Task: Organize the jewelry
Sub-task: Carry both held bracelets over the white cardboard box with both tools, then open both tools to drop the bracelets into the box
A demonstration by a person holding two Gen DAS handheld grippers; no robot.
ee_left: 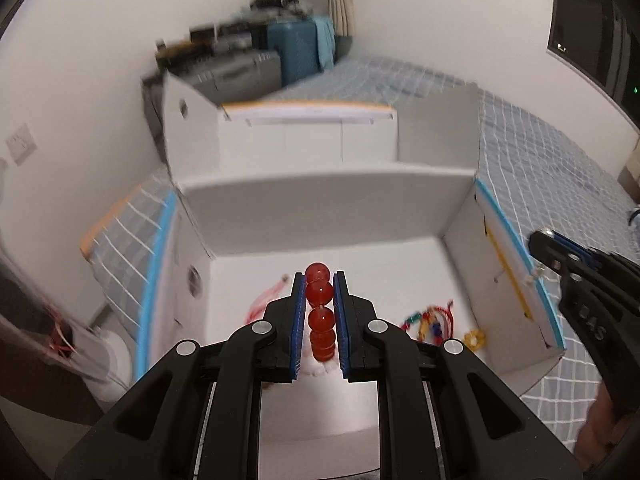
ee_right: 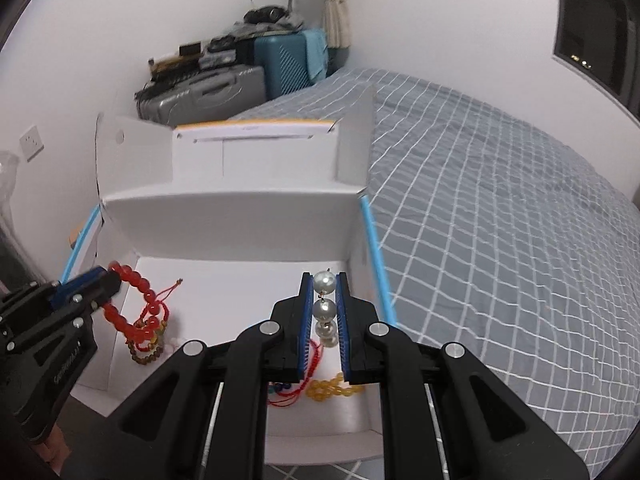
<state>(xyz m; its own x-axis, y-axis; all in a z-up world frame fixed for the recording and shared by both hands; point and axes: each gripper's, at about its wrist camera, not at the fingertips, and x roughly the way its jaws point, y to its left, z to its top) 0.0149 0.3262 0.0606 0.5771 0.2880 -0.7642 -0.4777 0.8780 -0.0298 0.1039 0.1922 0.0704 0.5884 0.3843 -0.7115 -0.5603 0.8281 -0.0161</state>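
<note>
Only "SUNRISINGAI" shows, on the left hand-held gripper (ee_right: 114, 280).

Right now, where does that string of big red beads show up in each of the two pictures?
Left wrist view: red bead bracelet at lower centre, clamped between the left tool's blue pads.
Right wrist view: same bracelet at the left edge, hanging from that tool.
Shared landmark: the white box's far wall.

An open box (ee_right: 224, 220) sits on the bed (ee_right: 500, 220). Loose bracelets (ee_right: 336, 390) lie in its near compartment. Suitcases (ee_right: 240, 84) stand beyond the bed's far end, against the wall.
</note>
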